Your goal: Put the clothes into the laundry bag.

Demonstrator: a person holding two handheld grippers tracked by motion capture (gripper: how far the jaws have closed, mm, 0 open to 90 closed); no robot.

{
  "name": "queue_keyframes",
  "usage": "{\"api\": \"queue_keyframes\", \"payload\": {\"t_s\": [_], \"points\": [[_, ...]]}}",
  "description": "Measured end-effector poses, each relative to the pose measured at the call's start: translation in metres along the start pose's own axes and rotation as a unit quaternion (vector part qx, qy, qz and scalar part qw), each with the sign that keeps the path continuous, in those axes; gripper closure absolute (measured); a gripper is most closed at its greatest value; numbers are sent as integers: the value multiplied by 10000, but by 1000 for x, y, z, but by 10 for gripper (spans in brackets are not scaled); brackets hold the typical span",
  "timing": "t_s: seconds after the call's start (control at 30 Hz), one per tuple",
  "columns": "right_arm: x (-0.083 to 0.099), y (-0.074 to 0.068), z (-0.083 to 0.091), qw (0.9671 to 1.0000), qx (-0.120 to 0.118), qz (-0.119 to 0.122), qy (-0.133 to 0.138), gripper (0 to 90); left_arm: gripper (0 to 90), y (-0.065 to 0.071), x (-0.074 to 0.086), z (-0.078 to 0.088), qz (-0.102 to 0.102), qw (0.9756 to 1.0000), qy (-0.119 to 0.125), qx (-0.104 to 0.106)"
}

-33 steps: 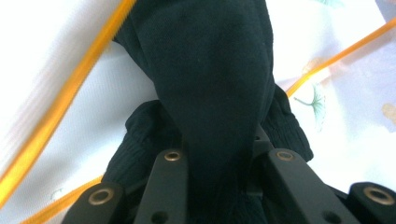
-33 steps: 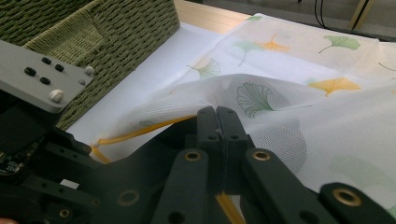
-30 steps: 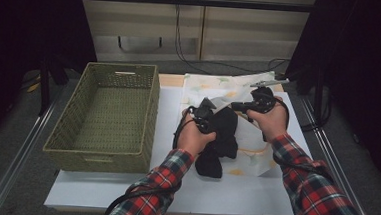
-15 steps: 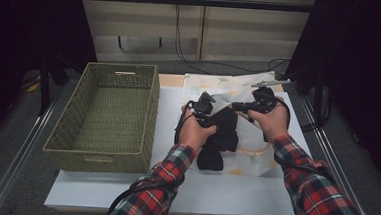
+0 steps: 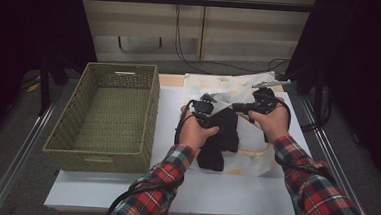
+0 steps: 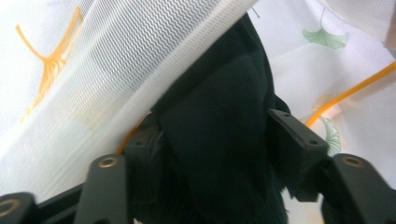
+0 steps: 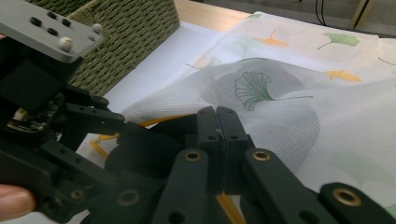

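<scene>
High view: fixed overhead, facing forward-down over the table (image 5: 223, 194). Gripper views ride close — both share the black garment (image 6: 219, 140) at the mesh laundry bag (image 7: 289, 112) with it.

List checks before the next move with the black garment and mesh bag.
1. Right gripper shut on the edge of the mesh bag, mouth held up: ok.
2. Left gripper letting go: its jaws have just been opening, with the black garment between them: ok.
3. Garment fully inside the bag: not ok; in the high view its lower part lies outside the mouth.
4. Orange zipper clear of the right gripper: cannot tell; it runs just under the jaws.
5. Basket apart from both hands: ok.
</scene>
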State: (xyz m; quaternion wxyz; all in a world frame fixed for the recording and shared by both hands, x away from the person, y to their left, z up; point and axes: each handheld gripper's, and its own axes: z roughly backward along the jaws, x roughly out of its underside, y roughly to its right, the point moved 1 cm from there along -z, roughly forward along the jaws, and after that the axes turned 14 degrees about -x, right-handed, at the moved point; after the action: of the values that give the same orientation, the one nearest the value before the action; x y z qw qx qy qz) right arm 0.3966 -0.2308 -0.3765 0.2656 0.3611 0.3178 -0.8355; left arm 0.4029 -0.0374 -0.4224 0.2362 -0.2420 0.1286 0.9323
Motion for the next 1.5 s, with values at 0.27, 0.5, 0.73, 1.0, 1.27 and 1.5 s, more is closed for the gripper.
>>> {"api": "queue_keyframes", "payload": {"t_s": [0.27,0.5,0.73,1.0,1.27,1.5], "points": [[1,-1,-1,10000,9,-10,-17,900,236,-2,8,6,-164,9997,-87,-127],[1,-1,-2,10000,30,0,-34,900,260,-4,12,9,-228,9993,-285,-96],[1,-1,-2,10000,20,-13,-42,900,445,-4,17,9,-6,9982,-564,226],[0,-2,-3,10000,24,18,-51,900,699,0,20,6,22,9965,-762,345],[0,-2,-2,10000,16,15,-33,900,752,3,19,4,57,9975,-635,299],[1,-2,-2,10000,2,-8,-38,900,756,5,13,3,82,9983,-541,193]]}}
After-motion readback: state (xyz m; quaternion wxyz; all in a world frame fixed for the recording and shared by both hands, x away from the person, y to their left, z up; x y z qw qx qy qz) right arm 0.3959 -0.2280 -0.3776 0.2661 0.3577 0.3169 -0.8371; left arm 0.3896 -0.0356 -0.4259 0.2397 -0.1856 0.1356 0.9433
